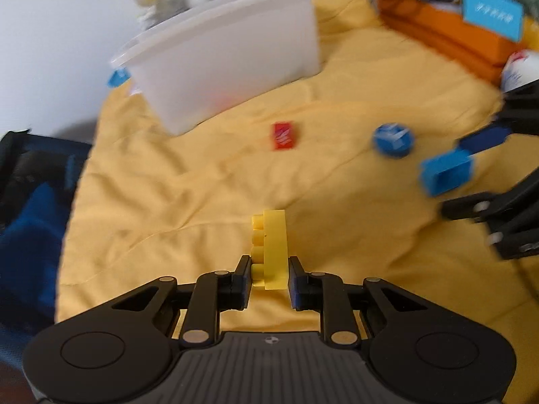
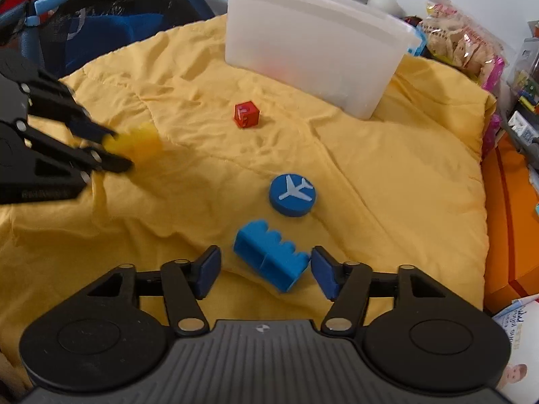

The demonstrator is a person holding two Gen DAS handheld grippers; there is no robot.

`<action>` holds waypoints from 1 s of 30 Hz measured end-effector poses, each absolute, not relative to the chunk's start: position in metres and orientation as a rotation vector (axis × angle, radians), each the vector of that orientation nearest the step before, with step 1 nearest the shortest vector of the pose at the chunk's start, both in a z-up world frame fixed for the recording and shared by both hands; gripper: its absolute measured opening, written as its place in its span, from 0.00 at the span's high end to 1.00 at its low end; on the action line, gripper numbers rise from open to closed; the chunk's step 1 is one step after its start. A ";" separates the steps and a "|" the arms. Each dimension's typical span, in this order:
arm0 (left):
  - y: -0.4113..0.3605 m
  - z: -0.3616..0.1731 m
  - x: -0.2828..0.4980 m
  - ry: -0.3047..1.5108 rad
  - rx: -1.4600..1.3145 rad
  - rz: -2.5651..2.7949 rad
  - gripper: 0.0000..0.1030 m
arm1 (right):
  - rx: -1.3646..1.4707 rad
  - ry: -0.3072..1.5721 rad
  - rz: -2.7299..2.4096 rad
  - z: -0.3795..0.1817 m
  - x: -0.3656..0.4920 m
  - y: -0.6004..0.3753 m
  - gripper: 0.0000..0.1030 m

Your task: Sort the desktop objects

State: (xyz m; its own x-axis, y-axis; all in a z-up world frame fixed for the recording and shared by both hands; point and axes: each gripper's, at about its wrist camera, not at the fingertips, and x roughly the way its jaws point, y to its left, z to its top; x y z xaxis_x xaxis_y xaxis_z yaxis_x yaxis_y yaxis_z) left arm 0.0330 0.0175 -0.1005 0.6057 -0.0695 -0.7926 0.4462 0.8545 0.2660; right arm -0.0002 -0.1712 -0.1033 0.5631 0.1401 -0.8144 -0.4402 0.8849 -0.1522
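Note:
A yellow studded brick stands on edge on the yellow cloth, and my left gripper is shut on its near end, both pads touching it. In the right wrist view that gripper and brick appear blurred at the left. My right gripper is open around a blue studded brick, with a gap at each pad. Just beyond lies a blue disc with a white aeroplane. Farther off sits a red cube, in front of a white translucent bin.
An orange box borders the cloth on the right, with snack bags and clutter behind it. A dark blue mesh item lies past the cloth's left edge. Papers show at the lower right.

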 end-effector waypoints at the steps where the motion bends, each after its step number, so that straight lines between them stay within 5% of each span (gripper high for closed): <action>1: 0.019 -0.102 0.035 0.886 0.468 -0.299 0.75 | -0.350 0.937 0.357 -0.105 0.001 -0.171 0.38; 14: -0.018 -0.089 -0.014 0.796 0.564 -0.486 0.68 | -0.408 0.879 0.599 -0.082 -0.042 -0.133 0.39; 23: 0.024 -0.069 0.010 0.879 0.193 -0.427 0.63 | -0.114 0.917 0.520 -0.061 -0.023 -0.174 0.39; 30: 0.018 -0.080 0.033 0.908 0.181 -0.434 0.63 | 0.270 1.029 0.274 -0.077 0.008 -0.213 0.67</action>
State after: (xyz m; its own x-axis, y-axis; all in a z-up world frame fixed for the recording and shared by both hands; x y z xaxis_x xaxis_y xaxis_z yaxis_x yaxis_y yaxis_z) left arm 0.0327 0.0184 -0.0805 0.5359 -0.2874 -0.7939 0.4375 0.8987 -0.0299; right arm 0.0084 -0.2131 -0.0768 0.4878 0.3474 -0.8009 -0.0965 0.9332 0.3460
